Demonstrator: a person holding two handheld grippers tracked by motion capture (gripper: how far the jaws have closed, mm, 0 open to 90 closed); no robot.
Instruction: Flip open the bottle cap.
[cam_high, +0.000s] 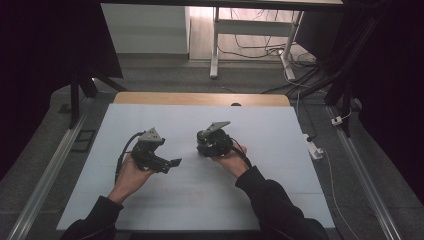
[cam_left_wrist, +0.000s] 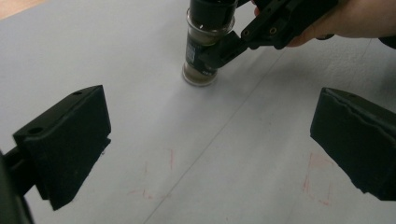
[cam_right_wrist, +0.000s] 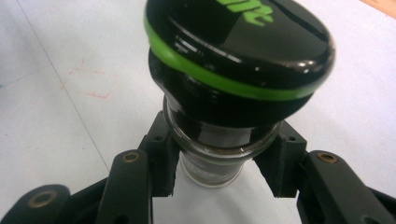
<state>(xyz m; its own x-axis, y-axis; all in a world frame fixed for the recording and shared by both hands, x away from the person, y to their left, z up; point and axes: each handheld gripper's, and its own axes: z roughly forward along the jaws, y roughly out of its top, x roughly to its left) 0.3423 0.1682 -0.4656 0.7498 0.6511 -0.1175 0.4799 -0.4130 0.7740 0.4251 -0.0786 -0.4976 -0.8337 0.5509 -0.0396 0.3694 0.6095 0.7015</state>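
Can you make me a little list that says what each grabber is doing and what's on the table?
thing in hand: glass jar with a black lid that has a green ring
jar position: upright, its base on the white table sheet
right gripper: jaws on either side of the jar's glass neck, just under the lid
left gripper: jaws wide apart, nothing between them, pointing toward the jar
sheet marks: faint red marks
jar contents: brownish, too unclear to name

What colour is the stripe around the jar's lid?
Bright green, ringing the black lid of the jar. The right gripper view shows it best.
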